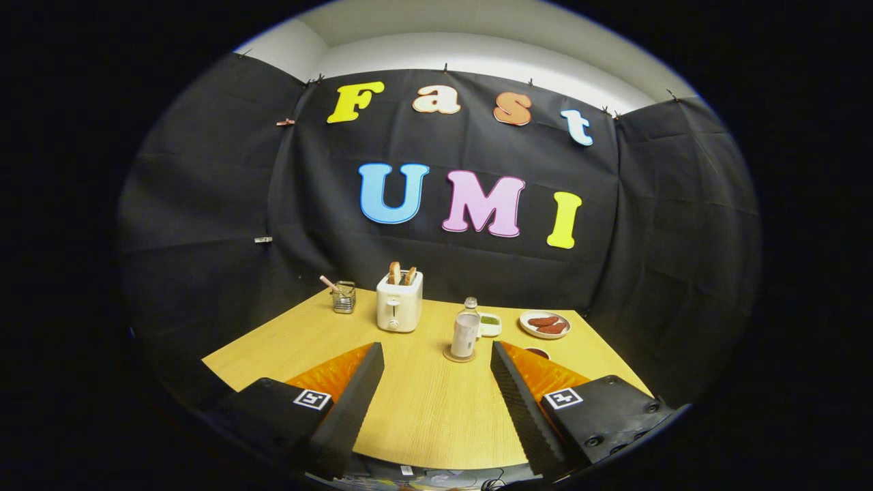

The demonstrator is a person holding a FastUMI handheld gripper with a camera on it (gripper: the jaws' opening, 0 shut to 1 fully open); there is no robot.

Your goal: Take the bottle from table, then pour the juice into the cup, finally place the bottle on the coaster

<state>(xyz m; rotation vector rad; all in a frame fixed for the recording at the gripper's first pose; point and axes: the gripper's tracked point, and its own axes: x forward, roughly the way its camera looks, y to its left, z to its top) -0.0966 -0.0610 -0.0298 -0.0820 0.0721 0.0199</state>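
A clear bottle (pixel 465 332) with a pale label stands upright on a round coaster (pixel 457 357) on the wooden table (pixel 430 409), just beyond my fingers and nearer the right one. My gripper (pixel 436 348) is open, nothing between its black ridged fingers (pixel 354 402), and it is held back from the bottle. A dark-rimmed cup (pixel 538 352) peeks out just behind the right fingertip, mostly hidden by it.
A white toaster (pixel 400 301) with bread in it stands at the back, left of the bottle. A wire holder (pixel 344 298) is farther left. A small dish (pixel 490 322) and a plate of sausages (pixel 544 324) lie at the back right.
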